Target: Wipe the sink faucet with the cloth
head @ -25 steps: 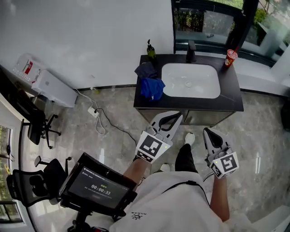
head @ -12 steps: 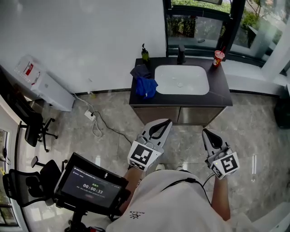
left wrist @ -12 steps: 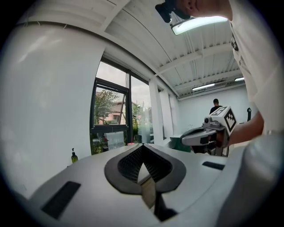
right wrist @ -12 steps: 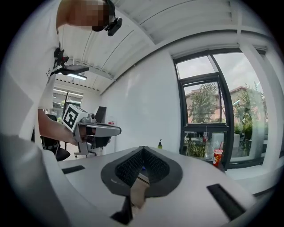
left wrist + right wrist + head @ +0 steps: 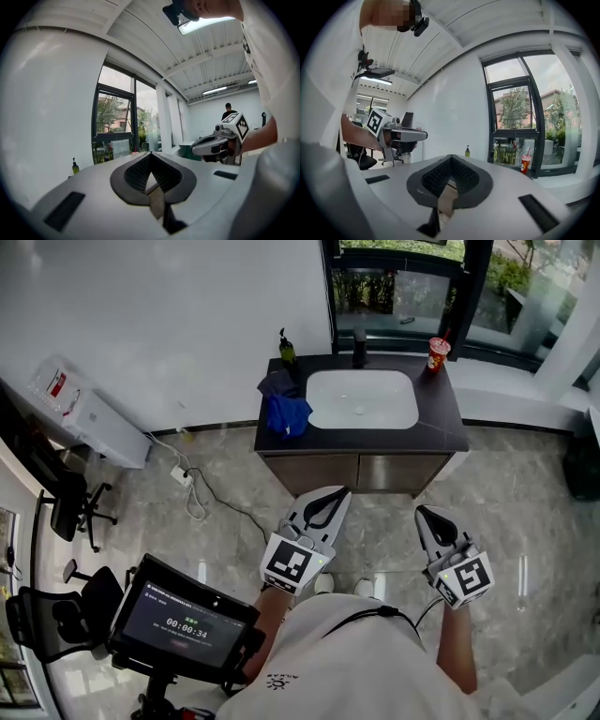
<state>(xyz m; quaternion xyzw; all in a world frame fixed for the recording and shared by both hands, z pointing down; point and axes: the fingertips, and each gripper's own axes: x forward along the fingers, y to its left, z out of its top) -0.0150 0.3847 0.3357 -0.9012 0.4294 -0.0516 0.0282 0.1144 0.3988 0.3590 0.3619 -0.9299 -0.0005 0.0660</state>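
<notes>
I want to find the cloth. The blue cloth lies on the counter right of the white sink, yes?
No. In the head view the blue cloth lies on the counter left of the white sink, not right of it.

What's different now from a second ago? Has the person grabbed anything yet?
The sink counter looks smaller and further off in the head view, so the person seems to have stepped back. Nothing was grabbed or let go. Unchanged: the left gripper and right gripper shut and empty, the blue cloth on the counter left of the basin, the faucet untouched.
</notes>
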